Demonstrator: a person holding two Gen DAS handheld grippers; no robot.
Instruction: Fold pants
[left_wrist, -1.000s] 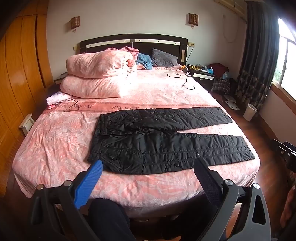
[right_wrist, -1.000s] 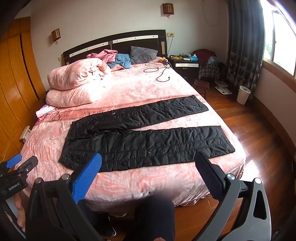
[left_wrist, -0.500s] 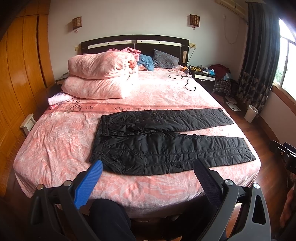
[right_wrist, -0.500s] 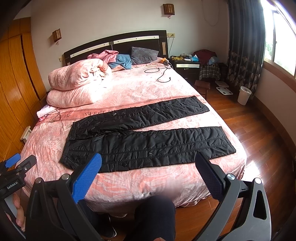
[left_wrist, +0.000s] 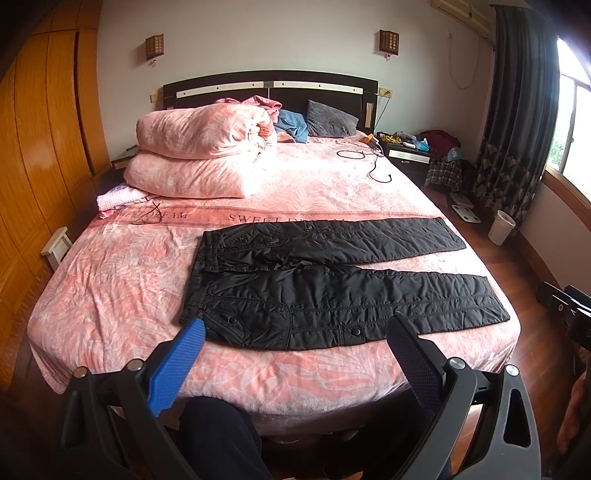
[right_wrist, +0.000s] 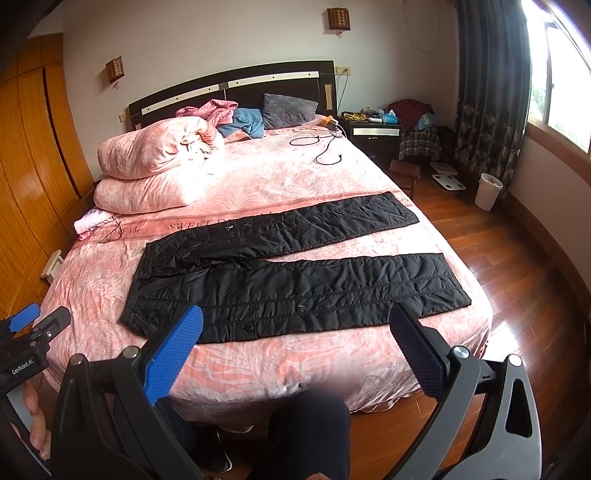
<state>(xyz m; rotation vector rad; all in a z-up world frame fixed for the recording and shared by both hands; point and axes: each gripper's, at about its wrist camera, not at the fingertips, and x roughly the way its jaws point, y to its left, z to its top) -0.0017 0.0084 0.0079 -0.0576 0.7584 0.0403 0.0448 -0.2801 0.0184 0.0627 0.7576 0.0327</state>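
Black quilted pants (left_wrist: 332, 288) lie flat across the foot of the pink bed (left_wrist: 110, 288), waistband to the left, both legs spread apart and pointing right. They also show in the right wrist view (right_wrist: 295, 280). My left gripper (left_wrist: 295, 343) is open and empty, held in front of the bed's near edge, short of the pants. My right gripper (right_wrist: 295, 332) is open and empty too, also short of the near leg. The left gripper shows at the left edge of the right wrist view (right_wrist: 33, 328).
A folded pink duvet (left_wrist: 199, 155) and pillows lie at the head of the bed, with a black cable (left_wrist: 373, 162). A nightstand (left_wrist: 410, 155), stool (right_wrist: 404, 173), white bin (left_wrist: 500, 227) and wood floor are to the right. A wooden wardrobe (left_wrist: 37, 147) stands left. My knee (right_wrist: 306, 435) is below.
Both grippers have risen and moved slightly forward toward the bed; the pants sit a little lower in both views. The pants have not moved.
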